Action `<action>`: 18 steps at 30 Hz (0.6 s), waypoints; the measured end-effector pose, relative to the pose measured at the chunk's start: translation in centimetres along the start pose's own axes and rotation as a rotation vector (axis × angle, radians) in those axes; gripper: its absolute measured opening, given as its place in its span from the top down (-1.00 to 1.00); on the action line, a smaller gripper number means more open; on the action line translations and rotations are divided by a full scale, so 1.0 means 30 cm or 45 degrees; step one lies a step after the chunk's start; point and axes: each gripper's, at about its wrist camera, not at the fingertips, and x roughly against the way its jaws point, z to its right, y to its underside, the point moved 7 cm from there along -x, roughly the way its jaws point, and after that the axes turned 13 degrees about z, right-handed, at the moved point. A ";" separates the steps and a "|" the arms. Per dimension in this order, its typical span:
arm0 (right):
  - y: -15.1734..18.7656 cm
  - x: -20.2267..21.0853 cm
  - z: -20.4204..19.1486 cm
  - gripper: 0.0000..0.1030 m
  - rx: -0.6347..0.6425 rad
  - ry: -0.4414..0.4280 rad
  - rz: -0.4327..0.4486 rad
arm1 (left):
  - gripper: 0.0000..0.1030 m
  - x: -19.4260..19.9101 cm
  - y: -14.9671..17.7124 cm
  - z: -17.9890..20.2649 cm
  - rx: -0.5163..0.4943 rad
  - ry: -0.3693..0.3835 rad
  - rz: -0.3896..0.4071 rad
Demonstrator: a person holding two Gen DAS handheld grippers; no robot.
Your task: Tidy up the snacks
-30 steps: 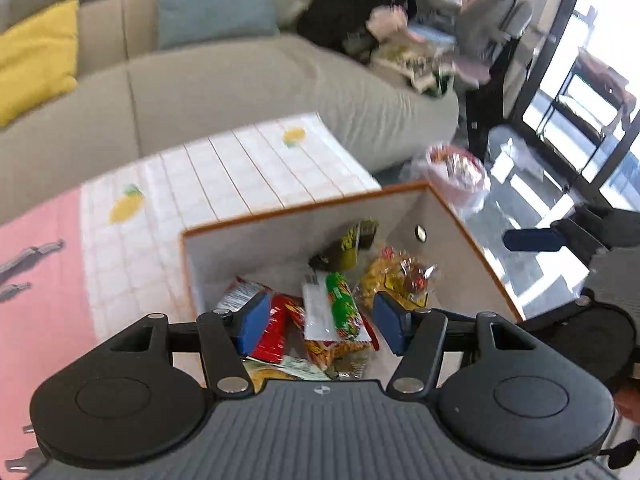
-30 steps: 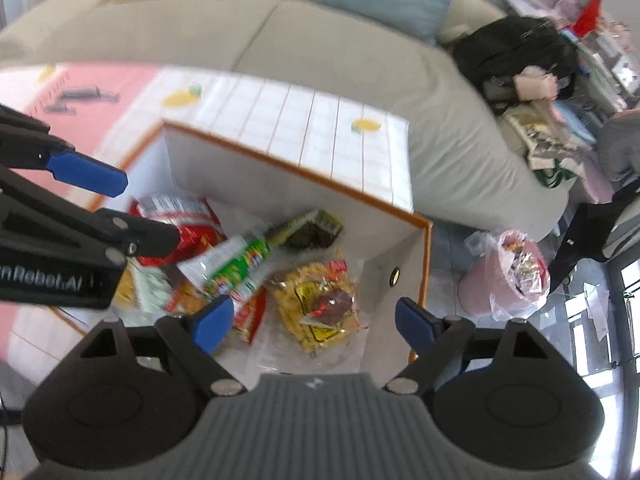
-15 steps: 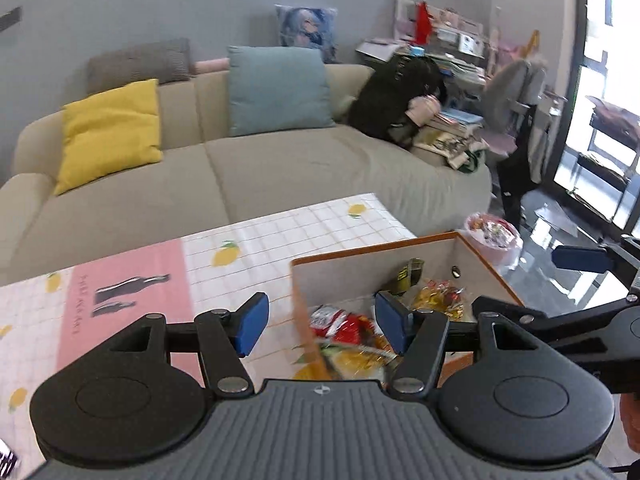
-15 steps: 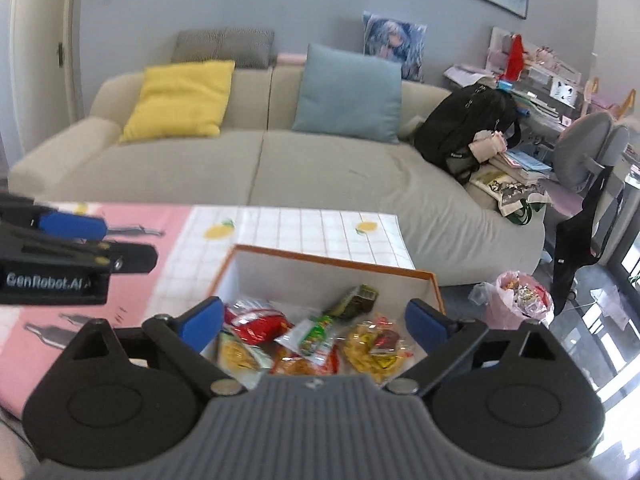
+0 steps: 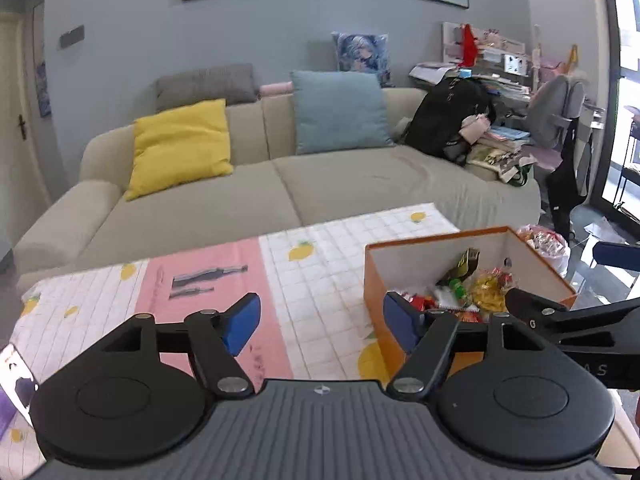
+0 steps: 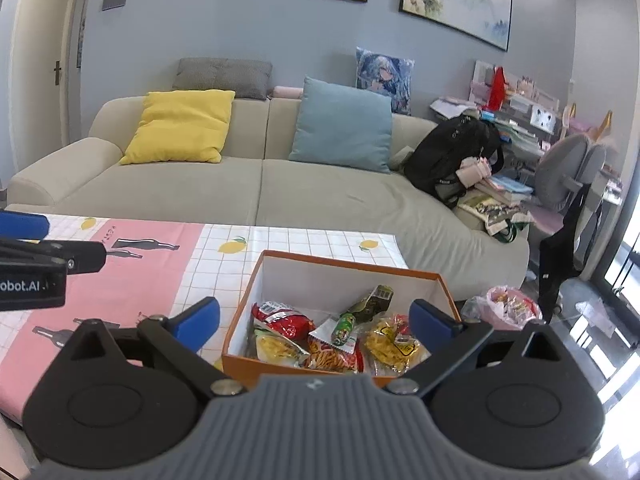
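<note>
Snacks (image 6: 332, 340) lie heaped in an orange box (image 6: 344, 266) at the right end of the bench (image 6: 132, 280). The right view looks straight into it: a red bag, yellow crisps and a green tube, framed by the right hand-held gripper (image 6: 314, 318), whose jaws have just been opening and stand wide apart with nothing gripped. The left view shows only the box's far corner, with the left hand-held gripper (image 5: 320, 322) over the pink cloth, its jaws also just opened and empty. Beyond stands a sofa (image 5: 280, 192); only the left view catches a purple card (image 5: 12, 384) at the bench's near edge.
</note>
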 end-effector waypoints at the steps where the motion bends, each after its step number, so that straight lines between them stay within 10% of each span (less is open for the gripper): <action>1: 0.007 0.006 -0.008 -0.93 0.007 0.000 0.008 | -0.60 0.001 0.013 -0.004 0.016 0.005 -0.006; 18: 0.177 -0.059 -0.097 -0.93 0.010 -0.051 -0.102 | -0.67 -0.076 0.233 -0.065 0.072 -0.039 -0.230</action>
